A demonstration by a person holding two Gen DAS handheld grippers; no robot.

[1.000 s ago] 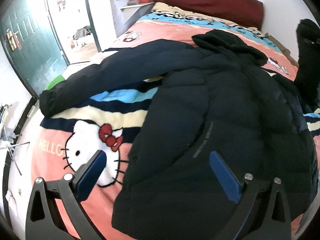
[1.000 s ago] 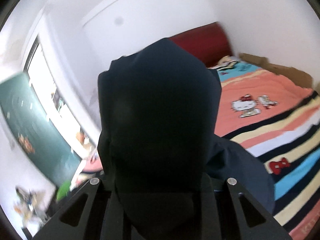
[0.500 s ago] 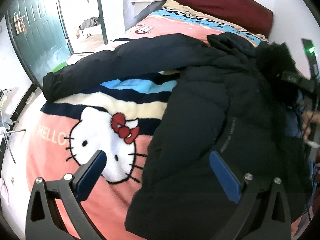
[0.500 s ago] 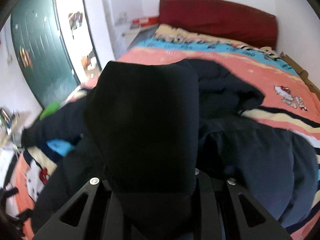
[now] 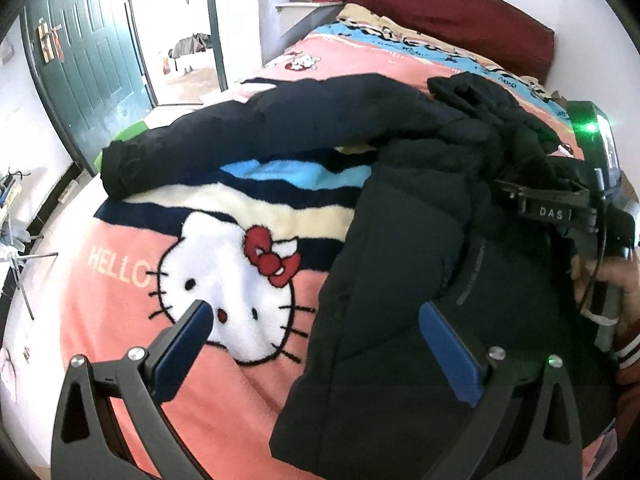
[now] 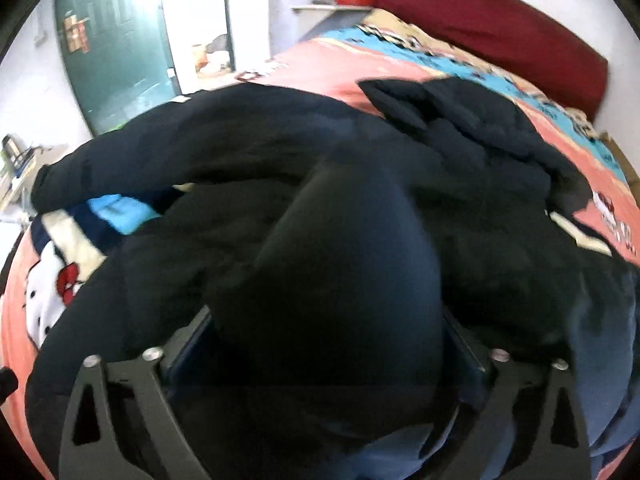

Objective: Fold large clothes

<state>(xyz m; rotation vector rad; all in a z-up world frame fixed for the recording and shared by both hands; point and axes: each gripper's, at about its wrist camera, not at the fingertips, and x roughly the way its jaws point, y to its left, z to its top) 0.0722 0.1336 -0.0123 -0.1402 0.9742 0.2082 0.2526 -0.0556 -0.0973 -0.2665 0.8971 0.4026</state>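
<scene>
Black puffer jacket spread on bed, far sleeve stretched toward door. Left gripper above hem, blue fingers wide apart, holding nothing.

Right view: right gripper clamped on bunched dark sleeve end, laid over jacket body. Judged early: one sleeve coming across; other sleeve, hood, body folds left.

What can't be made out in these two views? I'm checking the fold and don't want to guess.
- Right wrist view: the right gripper has its fingertips buried under the jacket sleeve, so the pinch itself is hidden.
- Same view: motion blur smears the jacket.
- Left wrist view: the jacket's hem is cut off by the lower edge and the left gripper.
</scene>
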